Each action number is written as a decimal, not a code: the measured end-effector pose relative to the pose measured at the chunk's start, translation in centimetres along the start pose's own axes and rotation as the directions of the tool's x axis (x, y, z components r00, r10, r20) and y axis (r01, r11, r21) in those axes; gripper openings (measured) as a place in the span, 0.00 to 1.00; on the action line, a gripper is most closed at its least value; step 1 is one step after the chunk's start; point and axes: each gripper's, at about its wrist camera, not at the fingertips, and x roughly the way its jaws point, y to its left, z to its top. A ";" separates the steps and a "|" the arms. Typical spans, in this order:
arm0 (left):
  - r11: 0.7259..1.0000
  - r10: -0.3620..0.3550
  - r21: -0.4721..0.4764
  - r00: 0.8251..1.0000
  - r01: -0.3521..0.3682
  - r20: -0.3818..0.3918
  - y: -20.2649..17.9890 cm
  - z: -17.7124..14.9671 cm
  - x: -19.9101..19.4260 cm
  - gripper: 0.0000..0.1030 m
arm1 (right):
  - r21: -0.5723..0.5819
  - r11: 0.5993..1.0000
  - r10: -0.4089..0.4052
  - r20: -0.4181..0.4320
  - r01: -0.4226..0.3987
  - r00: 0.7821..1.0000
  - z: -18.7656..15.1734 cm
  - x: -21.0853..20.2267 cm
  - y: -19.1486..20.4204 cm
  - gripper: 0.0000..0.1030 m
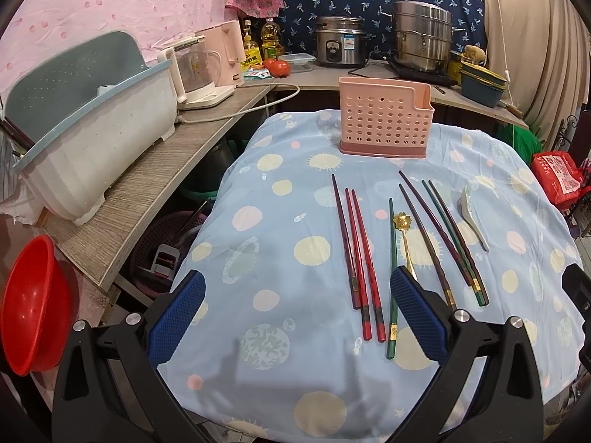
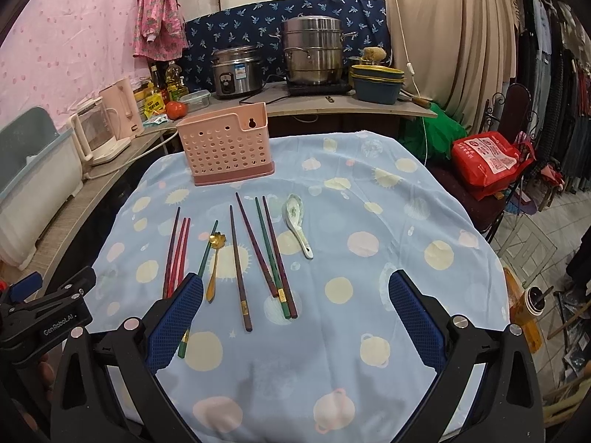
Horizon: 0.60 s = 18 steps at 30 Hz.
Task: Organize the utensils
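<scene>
A pink perforated utensil holder (image 1: 386, 122) (image 2: 226, 146) stands at the far side of the table. In front of it lie several chopsticks in a row: red ones (image 1: 360, 258) (image 2: 177, 254), a green one (image 1: 392, 269), dark purple ones (image 1: 428, 236) (image 2: 239, 265). A gold flower spoon (image 1: 403, 240) (image 2: 214, 258) and a white ceramic spoon (image 1: 473, 217) (image 2: 298, 225) lie among them. My left gripper (image 1: 297, 284) hovers open above the near ends of the red chopsticks. My right gripper (image 2: 295, 284) hangs open above the purple and green ones. Neither holds anything.
The table carries a blue spotted cloth (image 2: 369, 221). A counter on the left bears a dish drainer (image 1: 92, 140), a kettle (image 1: 199, 70) and a red basin (image 1: 33, 302). Pots (image 2: 312, 51) stand at the back. A red bag (image 2: 487, 158) sits to the right.
</scene>
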 end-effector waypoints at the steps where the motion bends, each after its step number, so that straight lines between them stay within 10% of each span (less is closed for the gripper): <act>1: 1.000 0.001 -0.001 1.000 -0.001 0.001 0.1 0.1 0.0 0.93 | 0.000 1.000 0.001 0.000 -0.001 1.000 0.0 -0.1 0.0 0.94; 18: 1.000 0.005 0.003 1.000 -0.005 0.001 -0.2 0.4 0.0 0.93 | 0.008 1.000 0.001 -0.001 -0.001 1.000 0.7 0.1 -0.5 0.94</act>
